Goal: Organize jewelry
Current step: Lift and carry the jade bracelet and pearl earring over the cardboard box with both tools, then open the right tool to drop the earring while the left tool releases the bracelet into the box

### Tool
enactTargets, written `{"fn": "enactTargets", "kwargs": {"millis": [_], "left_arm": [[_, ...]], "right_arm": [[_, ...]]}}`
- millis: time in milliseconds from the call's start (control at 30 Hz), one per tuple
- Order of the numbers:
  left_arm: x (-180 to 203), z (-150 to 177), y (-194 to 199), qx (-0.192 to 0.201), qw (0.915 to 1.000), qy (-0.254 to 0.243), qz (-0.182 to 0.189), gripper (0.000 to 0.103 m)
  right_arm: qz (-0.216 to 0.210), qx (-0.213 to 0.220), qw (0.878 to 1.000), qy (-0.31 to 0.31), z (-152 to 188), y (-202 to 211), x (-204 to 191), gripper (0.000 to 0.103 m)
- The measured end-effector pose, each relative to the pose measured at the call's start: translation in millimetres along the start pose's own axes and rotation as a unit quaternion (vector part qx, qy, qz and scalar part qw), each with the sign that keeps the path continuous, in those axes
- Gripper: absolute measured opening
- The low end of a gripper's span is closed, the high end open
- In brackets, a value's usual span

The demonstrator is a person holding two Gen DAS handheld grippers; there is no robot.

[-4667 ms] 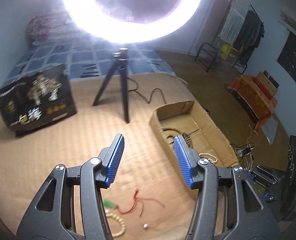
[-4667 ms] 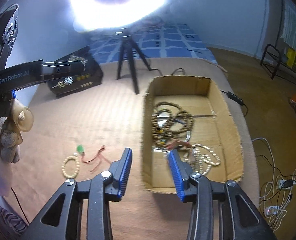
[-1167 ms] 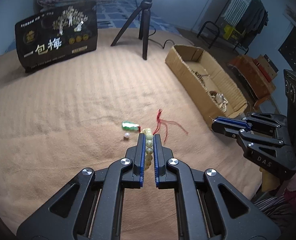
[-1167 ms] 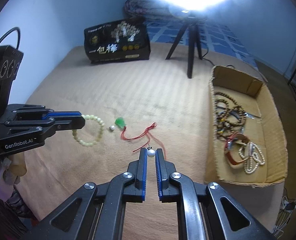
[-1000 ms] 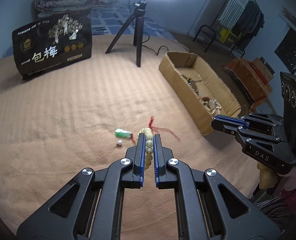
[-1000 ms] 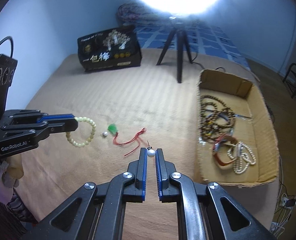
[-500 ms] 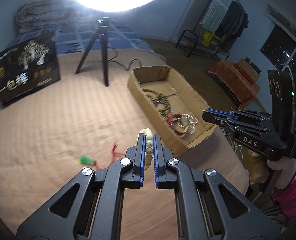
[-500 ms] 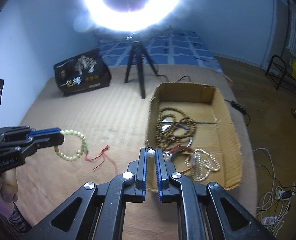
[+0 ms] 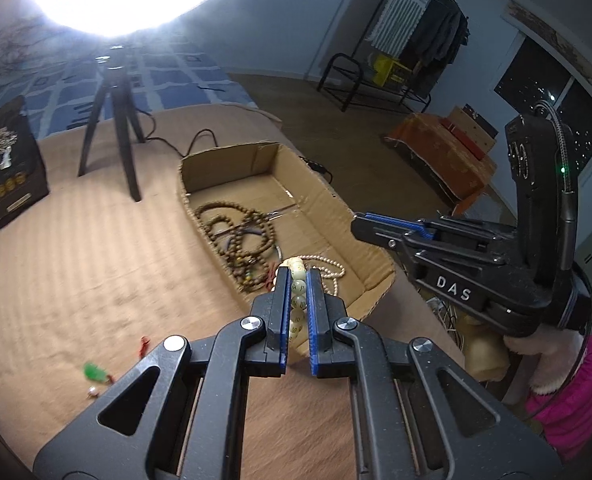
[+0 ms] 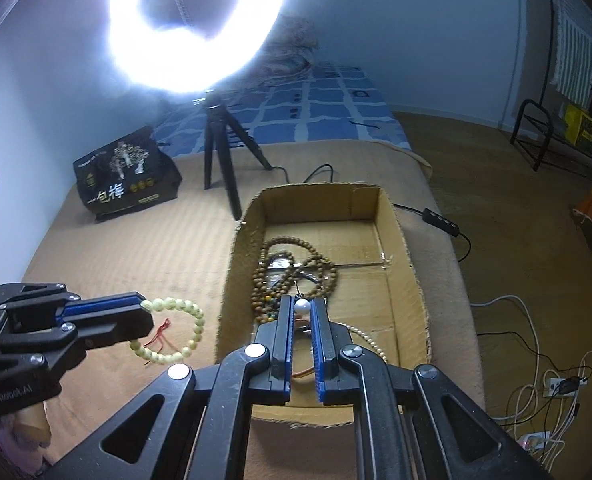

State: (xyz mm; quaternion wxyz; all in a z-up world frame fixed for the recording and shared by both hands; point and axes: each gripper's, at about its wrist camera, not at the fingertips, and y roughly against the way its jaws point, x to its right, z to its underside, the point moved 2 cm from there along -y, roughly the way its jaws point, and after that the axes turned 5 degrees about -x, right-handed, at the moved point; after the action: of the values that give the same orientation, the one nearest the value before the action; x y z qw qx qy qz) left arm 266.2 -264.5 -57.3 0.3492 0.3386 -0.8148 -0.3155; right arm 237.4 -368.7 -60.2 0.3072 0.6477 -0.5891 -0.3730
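Both grippers had swung over toward the cardboard box [image 10: 410,276] since the earlier frames, when they were down over the tan blanket [image 9: 76,264] picking stuff up. The left gripper [image 9: 297,276] was pinching the pale bead bracelet [image 10: 184,324], jaws pressed tight on it, and the loop hung out just left of the box, above the blanket. The right gripper [image 10: 302,304] had a small white pearl [image 10: 303,305] squeezed right at its fingertips, held over the near half of the box.

Inside the box there was a tangle of brown wooden beads [image 10: 292,272] around the middle, and a strand of white pearls [image 9: 328,270] at the near end. Left behind on the blanket: a red cord [image 10: 161,330] under the bracelet, plus a little green pendant [image 9: 93,371] and a tiny pearl bead [image 9: 92,391] nearer and further left.

Room-wise, a ring light [image 10: 194,20] on a black tripod [image 10: 220,160] was blasting from the far side, with a black printed bag [image 10: 124,176] standing to its left. Behind that, a blue checked mattress [image 10: 320,112]. Off to the right the floor was bare brown, with a clothes rack [image 9: 424,36], an orange box [image 9: 444,156] and a mess of white cables [image 10: 536,376].
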Motion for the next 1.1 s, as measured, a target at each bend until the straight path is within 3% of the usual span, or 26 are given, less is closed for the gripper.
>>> {"fn": "enactTargets", "kwargs": {"millis": [533,967,1033,1100], "left_arm": [[3,-3,-49,-0.024,0.9997,0.002,-0.009,0.005],[1,1,-59,-0.034,0.9991,-0.006,-0.024,0.005],[2,1,-59,-0.034,0.999,-0.007,-0.026,0.005],[1,1,-60,-0.038,0.9987,-0.007,-0.032,0.005]], "right_arm": [[0.006,-0.022,0.999,-0.028,1,-37,32,0.006],[0.003,-0.035,0.999,-0.036,7,-50,36,0.007],[0.007,-0.032,0.999,-0.036,7,-49,36,0.024],[0.011,-0.028,0.999,-0.038,7,-48,37,0.032]]}}
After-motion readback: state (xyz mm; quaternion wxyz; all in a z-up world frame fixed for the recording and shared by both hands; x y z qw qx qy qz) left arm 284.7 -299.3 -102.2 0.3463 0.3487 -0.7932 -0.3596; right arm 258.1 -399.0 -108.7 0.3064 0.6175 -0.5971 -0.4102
